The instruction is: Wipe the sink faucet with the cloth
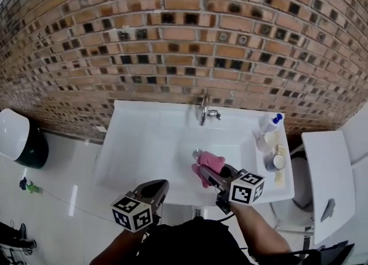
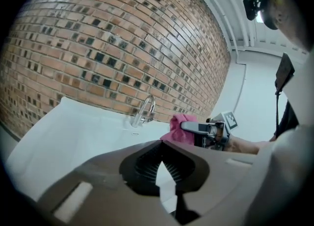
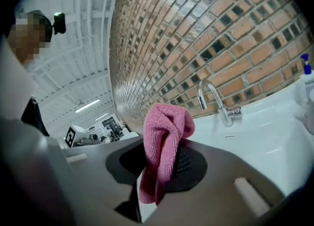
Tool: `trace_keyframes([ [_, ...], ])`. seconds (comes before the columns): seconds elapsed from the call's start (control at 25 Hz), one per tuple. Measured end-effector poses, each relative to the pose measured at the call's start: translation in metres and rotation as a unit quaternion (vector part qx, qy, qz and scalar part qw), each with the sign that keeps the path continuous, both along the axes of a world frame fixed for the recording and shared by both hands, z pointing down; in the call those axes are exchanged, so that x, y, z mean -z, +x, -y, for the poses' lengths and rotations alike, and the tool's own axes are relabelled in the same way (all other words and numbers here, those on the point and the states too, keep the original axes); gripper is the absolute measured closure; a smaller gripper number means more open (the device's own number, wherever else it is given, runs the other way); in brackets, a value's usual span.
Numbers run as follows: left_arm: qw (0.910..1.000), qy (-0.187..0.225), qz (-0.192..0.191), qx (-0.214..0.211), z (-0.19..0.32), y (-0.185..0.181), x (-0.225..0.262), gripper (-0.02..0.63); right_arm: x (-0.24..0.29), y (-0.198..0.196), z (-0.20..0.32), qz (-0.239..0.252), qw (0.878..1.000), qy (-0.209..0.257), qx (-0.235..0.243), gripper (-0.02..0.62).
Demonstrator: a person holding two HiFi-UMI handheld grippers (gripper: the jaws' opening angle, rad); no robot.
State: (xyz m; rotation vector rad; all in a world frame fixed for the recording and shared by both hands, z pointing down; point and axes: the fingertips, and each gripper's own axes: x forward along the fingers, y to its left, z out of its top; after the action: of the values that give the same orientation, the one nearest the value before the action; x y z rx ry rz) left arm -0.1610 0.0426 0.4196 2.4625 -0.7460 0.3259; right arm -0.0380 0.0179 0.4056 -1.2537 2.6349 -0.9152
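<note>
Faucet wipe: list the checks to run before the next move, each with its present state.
1. Cloth held: ok. The pink cloth is clamped in the right gripper.
2. Cloth touching faucet: not ok. The faucet stands apart, at the back edge of the sink.
3. Way to faucet: ok. Only bare sink lies between.
4. Left gripper out of the way: ok. It is empty, tips together, near the sink's front.
5. Pump bottle clear: ok. It stands right of the faucet.

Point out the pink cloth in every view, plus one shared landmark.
Head view: pink cloth lower centre, over the sink.
Left gripper view: right of centre, beyond the jaws.
Right gripper view: centre, pinched between the jaws.
Shared landmark: the faucet.
</note>
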Motion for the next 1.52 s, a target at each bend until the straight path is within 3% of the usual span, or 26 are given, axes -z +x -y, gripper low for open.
trace_keyframes([
  [0.56, 0.9972, 0.028, -0.015, -0.068, -0.057, -0.029, 0.017, 0.6, 0.033, -0.029, -0.126, -0.029, 0.994, 0.03, -0.102, 0.512],
  [0.76, 0.9952, 0.031, -0.03, -0.088, -0.074, -0.022, 0.018, 0.6, 0.033, -0.041, -0.163, -0.033, 0.993, 0.032, -0.106, 0.511],
  [1.2, 0.9968, 0.038, -0.035, -0.061, -0.084, -0.016, 0.023, 0.6, 0.034, -0.027, -0.191, -0.05, 0.994, 0.025, -0.094, 0.512],
  [1.52, 0.9964, 0.035, -0.035, -0.069, -0.094, -0.001, 0.02, 0.6, 0.027, -0.015, -0.194, -0.064, 0.992, 0.027, -0.101, 0.515],
])
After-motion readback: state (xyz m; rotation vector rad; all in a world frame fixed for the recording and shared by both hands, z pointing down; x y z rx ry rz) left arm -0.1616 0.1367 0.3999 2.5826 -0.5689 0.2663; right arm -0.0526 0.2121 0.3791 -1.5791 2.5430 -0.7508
